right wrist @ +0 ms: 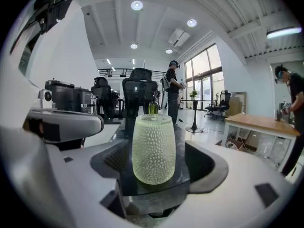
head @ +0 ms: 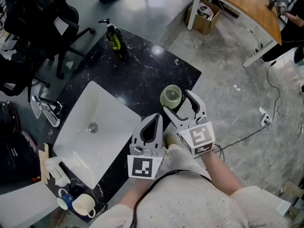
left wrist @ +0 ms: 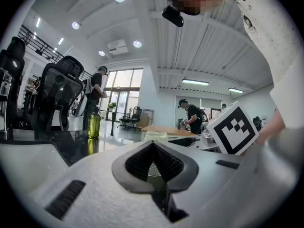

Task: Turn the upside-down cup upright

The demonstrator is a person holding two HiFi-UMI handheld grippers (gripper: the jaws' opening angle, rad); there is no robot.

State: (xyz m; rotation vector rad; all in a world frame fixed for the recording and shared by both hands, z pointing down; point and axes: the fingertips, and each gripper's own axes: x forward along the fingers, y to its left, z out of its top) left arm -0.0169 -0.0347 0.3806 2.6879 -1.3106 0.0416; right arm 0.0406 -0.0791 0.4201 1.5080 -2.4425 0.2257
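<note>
A pale green, bumpy glass cup [head: 171, 97] stands on the black marble counter [head: 142, 65] near its right edge, and its open mouth appears to face up. My right gripper [head: 178, 102] is open with one jaw on each side of the cup. In the right gripper view the cup [right wrist: 153, 148] stands between the fingers [right wrist: 110, 159], with a gap on both sides. My left gripper [head: 154, 120] is shut on nothing, just left of the right one and short of the cup. In the left gripper view the cup's rim [left wrist: 156, 136] shows beyond the closed tips [left wrist: 153, 146].
A white sink [head: 111, 110] with a chrome faucet [head: 47, 109] fills the counter's left half. A green soap bottle [head: 114, 38] stands at the far corner and mugs [head: 76, 202] at the near left. Office chairs [head: 52, 23] and a wooden table [head: 247, 6] stand on the floor beyond.
</note>
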